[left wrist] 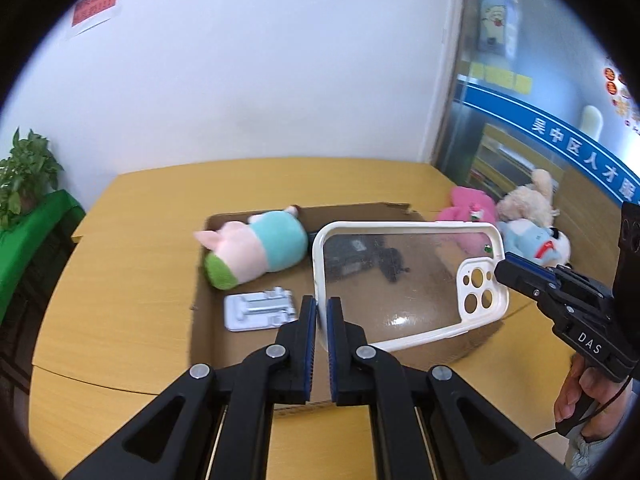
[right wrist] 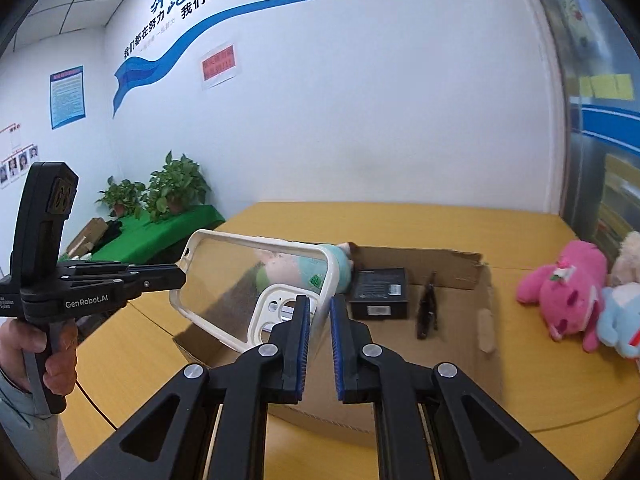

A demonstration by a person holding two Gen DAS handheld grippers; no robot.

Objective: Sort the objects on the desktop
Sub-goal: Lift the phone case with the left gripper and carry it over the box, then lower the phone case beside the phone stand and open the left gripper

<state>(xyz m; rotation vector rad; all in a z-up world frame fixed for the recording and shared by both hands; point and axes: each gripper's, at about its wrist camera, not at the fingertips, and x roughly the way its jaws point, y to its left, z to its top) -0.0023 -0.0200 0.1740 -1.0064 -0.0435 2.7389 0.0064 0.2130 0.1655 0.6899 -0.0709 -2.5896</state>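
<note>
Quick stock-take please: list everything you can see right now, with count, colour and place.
phone case: 1, clear with white rim, held above the box by both grippers
box: 1, brown cardboard, open, on the table
pig plush: 1, pink, teal and green, in the box
blister pack: 1, white-grey, in the box
black box: 1, in the box
black clip-like item: 1, in the box
plush toys: 3, pink, beige, light blue, on the table right of the box
table: 1, yellow wood
plants: 2, green, far left
left gripper: black, shut on the case rim
right gripper: black, shut on the case's camera end
</note>
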